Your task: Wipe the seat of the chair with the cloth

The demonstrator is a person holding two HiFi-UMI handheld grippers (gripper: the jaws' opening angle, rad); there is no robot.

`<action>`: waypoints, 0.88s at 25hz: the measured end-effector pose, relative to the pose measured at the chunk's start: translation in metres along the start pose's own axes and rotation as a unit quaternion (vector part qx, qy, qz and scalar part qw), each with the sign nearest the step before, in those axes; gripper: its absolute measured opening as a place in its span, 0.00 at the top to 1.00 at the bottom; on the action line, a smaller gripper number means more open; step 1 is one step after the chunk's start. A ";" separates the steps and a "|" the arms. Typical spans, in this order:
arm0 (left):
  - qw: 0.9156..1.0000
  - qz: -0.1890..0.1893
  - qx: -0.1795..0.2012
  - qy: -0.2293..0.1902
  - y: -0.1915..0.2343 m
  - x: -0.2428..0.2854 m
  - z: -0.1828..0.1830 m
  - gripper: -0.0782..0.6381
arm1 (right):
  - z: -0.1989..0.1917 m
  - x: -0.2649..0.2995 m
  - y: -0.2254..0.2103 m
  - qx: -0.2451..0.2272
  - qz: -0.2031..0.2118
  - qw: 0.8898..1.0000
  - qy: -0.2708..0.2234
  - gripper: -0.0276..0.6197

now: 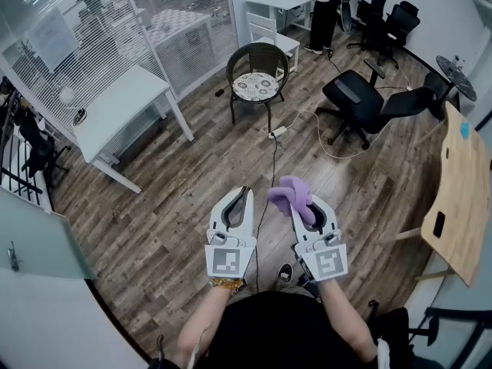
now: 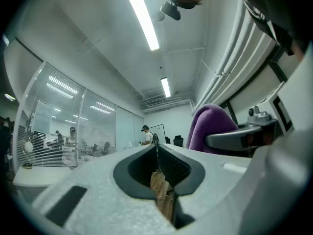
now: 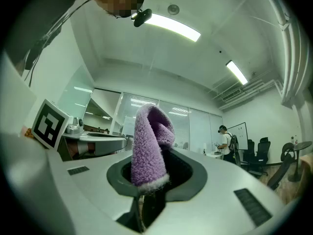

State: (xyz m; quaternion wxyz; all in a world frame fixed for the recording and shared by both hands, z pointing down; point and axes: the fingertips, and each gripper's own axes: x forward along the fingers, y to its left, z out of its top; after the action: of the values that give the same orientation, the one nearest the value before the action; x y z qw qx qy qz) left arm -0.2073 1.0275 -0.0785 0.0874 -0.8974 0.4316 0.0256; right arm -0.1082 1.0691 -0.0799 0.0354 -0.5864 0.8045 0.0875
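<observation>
A purple cloth [image 1: 290, 194] sticks up from my right gripper [image 1: 301, 206], which is shut on the cloth [image 3: 146, 151] and held in front of the person's body. Beside it my left gripper [image 1: 244, 194] is shut with nothing in it; in the left gripper view its jaws [image 2: 155, 143] meet, with the cloth [image 2: 210, 126] to their right. Both grippers point upward, well away from any chair. A dark wicker chair [image 1: 258, 75] with a patterned seat cushion stands across the floor ahead. A black office chair [image 1: 361, 98] lies reclined to its right.
A white table [image 1: 115, 110] stands at the left by a glass partition. A wooden table [image 1: 465, 198] is at the right. A cable with a power strip [image 1: 277, 132] runs along the wooden floor towards me. A person [image 1: 323, 10] stands at a far white desk.
</observation>
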 end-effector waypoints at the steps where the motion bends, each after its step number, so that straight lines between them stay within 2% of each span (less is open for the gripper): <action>1: 1.000 0.000 0.003 0.000 -0.002 0.005 0.000 0.85 | -0.002 0.001 -0.006 0.001 -0.002 1.000 0.001 0.84; 6: 1.000 -0.004 0.016 0.011 -0.018 0.030 -0.004 0.85 | -0.010 0.001 -0.038 0.016 -0.005 1.000 0.004 0.84; 13: 0.999 0.003 0.031 0.024 -0.037 0.060 -0.012 0.85 | -0.023 0.007 -0.071 0.045 0.030 0.999 -0.008 0.83; 18: 0.999 0.013 0.020 0.023 -0.029 0.082 -0.019 0.85 | -0.040 0.027 -0.082 0.059 0.039 0.998 0.006 0.83; 22: 1.000 0.008 0.014 0.027 -0.006 0.101 -0.030 0.85 | -0.054 0.058 -0.086 0.056 0.033 0.998 0.024 0.83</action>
State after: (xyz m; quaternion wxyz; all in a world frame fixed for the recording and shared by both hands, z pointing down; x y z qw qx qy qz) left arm -0.1401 0.9483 -0.0601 0.0878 -0.8930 0.4414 -0.0038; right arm -0.0420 0.9793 -0.0446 0.0457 -0.5586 0.8277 0.0292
